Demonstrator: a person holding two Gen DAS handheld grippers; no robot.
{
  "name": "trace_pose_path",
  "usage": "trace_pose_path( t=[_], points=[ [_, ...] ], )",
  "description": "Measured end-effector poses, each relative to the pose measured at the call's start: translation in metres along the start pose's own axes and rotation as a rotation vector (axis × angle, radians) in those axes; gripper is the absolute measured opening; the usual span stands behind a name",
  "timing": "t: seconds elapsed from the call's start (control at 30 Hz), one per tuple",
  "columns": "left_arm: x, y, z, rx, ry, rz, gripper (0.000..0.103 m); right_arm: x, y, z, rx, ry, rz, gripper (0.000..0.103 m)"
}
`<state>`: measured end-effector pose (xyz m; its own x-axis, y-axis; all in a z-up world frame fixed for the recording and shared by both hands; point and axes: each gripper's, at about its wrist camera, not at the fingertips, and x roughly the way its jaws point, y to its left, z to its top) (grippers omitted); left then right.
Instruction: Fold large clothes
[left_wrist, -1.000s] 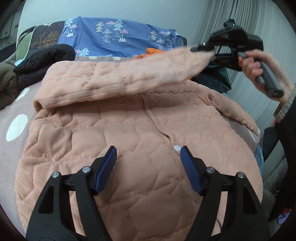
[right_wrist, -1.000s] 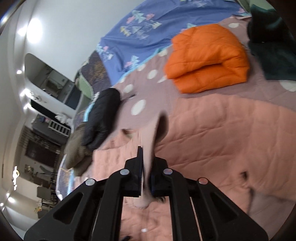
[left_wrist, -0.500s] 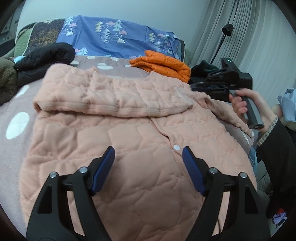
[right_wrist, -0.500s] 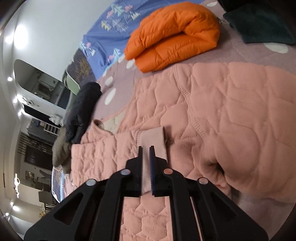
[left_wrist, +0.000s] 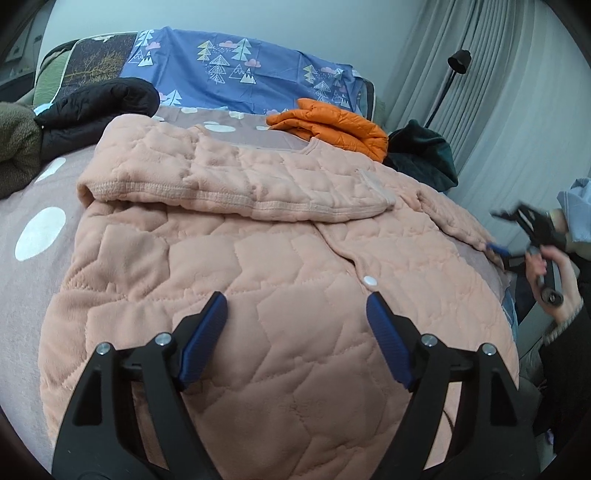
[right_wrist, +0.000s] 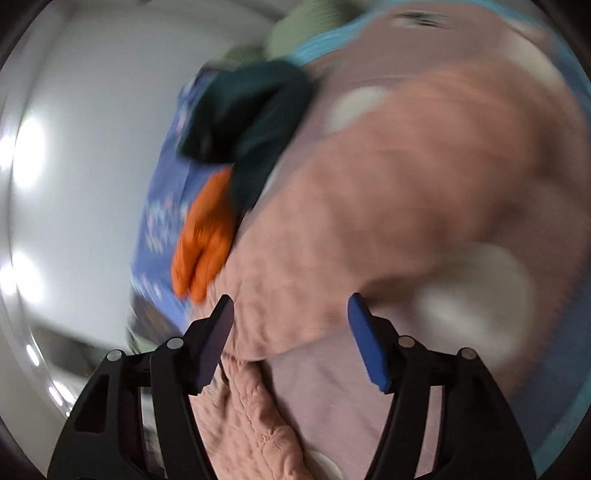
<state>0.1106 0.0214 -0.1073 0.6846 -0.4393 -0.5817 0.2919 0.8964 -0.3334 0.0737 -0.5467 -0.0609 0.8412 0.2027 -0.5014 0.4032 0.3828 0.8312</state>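
Observation:
A pink quilted jacket lies spread on the bed, front up. Its left sleeve lies folded across the chest. My left gripper is open and empty, hovering over the jacket's lower front. My right gripper is open and empty; in the left wrist view it sits at the bed's right edge by the jacket's right sleeve. The right wrist view is blurred and shows the pink jacket close ahead.
A folded orange jacket and a dark green garment lie at the back right. A black jacket and a brown garment lie at the back left. A blue patterned sheet covers the headboard. Curtains hang on the right.
My right gripper laid the left sleeve across the chest, let go, opened, and swung to the bed's right edge. My left gripper stayed open over the hem.

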Motion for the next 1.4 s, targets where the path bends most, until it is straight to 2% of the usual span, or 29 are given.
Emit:
trace_pose_path(
  t=[0.2, 0.37, 0.47, 0.57, 0.6, 0.63, 0.67, 0.77, 0.87, 0.93, 1.03, 1.2, 1.3, 1.4],
  points=[
    [0.000, 0.003, -0.001, -0.010, -0.003, -0.009, 0.079, -0.043, -0.062, 0.015, 0.196, -0.176, -0.031, 0.067],
    [-0.001, 0.003, -0.002, -0.014, -0.004, -0.013, 0.079, -0.042, -0.086, 0.035, 0.293, -0.270, -0.022, 0.067],
    [-0.001, 0.004, -0.002, -0.016, -0.005, -0.014, 0.079, -0.034, -0.097, 0.041, 0.354, -0.315, 0.019, 0.067],
    [-0.001, 0.004, -0.002, -0.016, -0.001, -0.012, 0.079, -0.036, -0.104, 0.054, 0.376, -0.371, 0.024, 0.067],
    [-0.001, 0.004, -0.002, -0.015, 0.000, -0.011, 0.079, -0.032, -0.102, 0.061, 0.376, -0.380, 0.018, 0.059],
    [-0.001, 0.004, -0.002, -0.012, 0.002, -0.010, 0.079, -0.029, -0.102, 0.066, 0.366, -0.384, 0.008, 0.046],
    [-0.001, 0.003, -0.002, -0.010, 0.004, -0.010, 0.079, -0.023, -0.099, 0.074, 0.337, -0.360, -0.005, 0.011],
    [-0.002, 0.004, -0.002, -0.014, 0.004, -0.022, 0.079, -0.024, -0.083, 0.079, 0.276, -0.369, -0.038, 0.011],
    [-0.007, 0.011, 0.003, -0.064, 0.011, -0.092, 0.078, -0.034, -0.040, 0.073, 0.095, -0.435, -0.060, 0.011],
    [-0.009, 0.012, 0.010, -0.082, 0.014, -0.127, 0.078, -0.035, -0.006, 0.065, -0.022, -0.452, -0.052, 0.011],
    [-0.019, 0.006, 0.026, -0.063, -0.012, -0.135, 0.078, -0.036, 0.041, 0.044, -0.175, -0.450, -0.007, 0.011],
    [-0.040, -0.007, 0.062, -0.058, -0.085, -0.183, 0.078, -0.011, 0.109, 0.005, -0.356, -0.331, 0.128, 0.011],
    [-0.043, -0.012, 0.079, -0.063, -0.111, -0.192, 0.079, 0.006, 0.146, -0.037, -0.488, -0.227, 0.217, 0.011],
    [-0.041, -0.011, 0.095, -0.103, -0.128, -0.236, 0.079, 0.030, 0.179, -0.084, -0.617, -0.119, 0.291, 0.011]
  ],
)
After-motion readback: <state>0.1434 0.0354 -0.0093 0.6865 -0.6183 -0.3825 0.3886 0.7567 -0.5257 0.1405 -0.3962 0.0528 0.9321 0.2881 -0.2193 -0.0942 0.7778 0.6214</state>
